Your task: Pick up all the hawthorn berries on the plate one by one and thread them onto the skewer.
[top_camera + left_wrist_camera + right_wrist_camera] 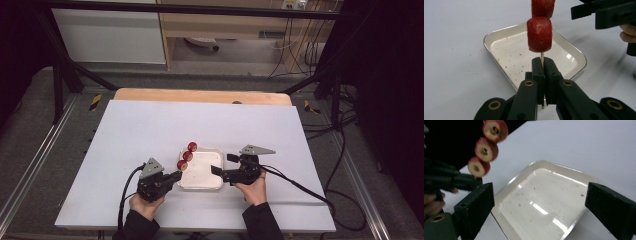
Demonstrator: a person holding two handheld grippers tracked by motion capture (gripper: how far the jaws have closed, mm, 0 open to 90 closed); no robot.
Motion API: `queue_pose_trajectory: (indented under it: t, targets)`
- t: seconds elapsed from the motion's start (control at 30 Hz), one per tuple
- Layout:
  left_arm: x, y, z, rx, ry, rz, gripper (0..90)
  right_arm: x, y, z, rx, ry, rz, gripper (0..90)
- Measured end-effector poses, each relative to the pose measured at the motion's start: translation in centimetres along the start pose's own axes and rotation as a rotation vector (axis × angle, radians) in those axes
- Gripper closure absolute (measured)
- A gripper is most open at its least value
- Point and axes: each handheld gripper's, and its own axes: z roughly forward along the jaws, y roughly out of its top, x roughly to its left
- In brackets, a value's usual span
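Left tool (543,72) pinches skewer (542,55) w/ red strawberry pieces (539,33).

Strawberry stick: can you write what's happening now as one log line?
left gripper: shut on strawberry skewer | right gripper: open, nothing held | tray: no fruit

Bright light is shining down on the white table (150,135), while the room around it is staying dark. Shiny streaks are glinting on the tray (541,210) in the right gripper view. The strawberry slices (485,150) there are looking a bit fuzzy, and the high view is looking soft.
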Motion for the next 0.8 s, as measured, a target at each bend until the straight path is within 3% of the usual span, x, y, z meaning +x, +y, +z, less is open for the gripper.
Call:
queue_pose_trajectory:
  t: [0.17,0.37,0.63,0.8]
  targets:
    - [0.4,0.7,-0.2,0.044,-0.004,0.03,88.4,-1.0,-1.0,-1.2,0.063,-0.03,-0.079,3.1]
    - [0.9,2.2,0.4,0.1,-0.02,0.045,88.4,-2.2,-2.4,-3.0,0.108,-0.067,-0.13,0.5]
    - [0.9,3.6,1.9,0.174,-0.033,0.074,88.3,-3.7,-4.0,-5.3,0.147,-0.115,-0.165,0.4]
    - [0.8,4.2,3.1,0.223,-0.029,0.087,88.3,-4.2,-4.6,-6.5,0.144,-0.14,-0.156,0.4]
